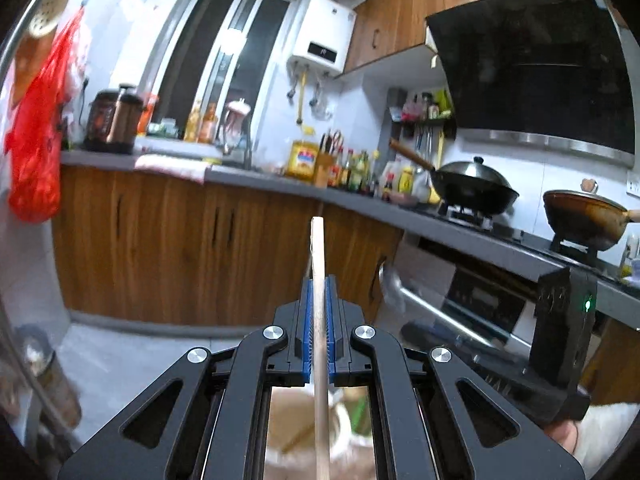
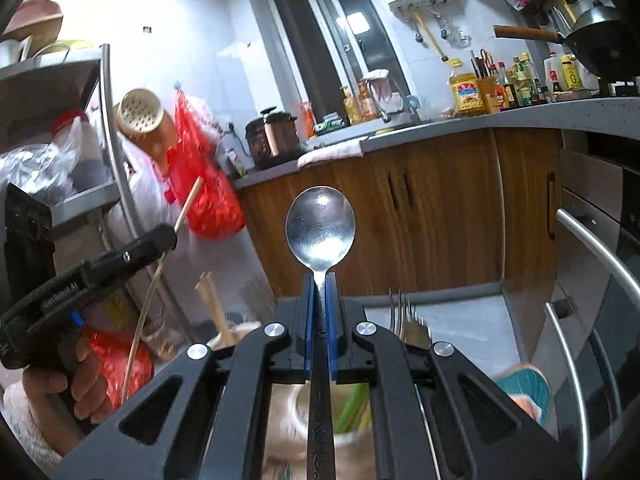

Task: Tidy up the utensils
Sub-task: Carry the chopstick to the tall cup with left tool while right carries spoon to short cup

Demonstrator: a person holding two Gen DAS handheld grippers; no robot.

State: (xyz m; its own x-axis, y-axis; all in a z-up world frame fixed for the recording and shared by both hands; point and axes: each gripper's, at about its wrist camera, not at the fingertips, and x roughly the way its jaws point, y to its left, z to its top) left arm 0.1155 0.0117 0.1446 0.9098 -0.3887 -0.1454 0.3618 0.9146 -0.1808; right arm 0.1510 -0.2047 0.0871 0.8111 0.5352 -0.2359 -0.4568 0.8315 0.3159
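Left wrist view: the left gripper (image 1: 319, 292) clamps a pale, slender wooden chopstick (image 1: 318, 256) that juts forward past its blue pads.

Right wrist view: the right gripper (image 2: 319, 288) pinches a shiny metal spoon (image 2: 320, 230) by the neck, bowl forward.

1. One wooden chopstick (image 1: 319, 312) sits clamped in my left gripper (image 1: 319, 296).
2. One metal spoon (image 2: 320, 232) sits in my right gripper (image 2: 319, 292).
3. One fork (image 2: 405, 316) stands below.
4. Two pans: a black wok (image 1: 472, 190), a brown pan (image 1: 584, 214).

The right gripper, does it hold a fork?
No, the right gripper is shut on a metal spoon, its bowl pointing up.
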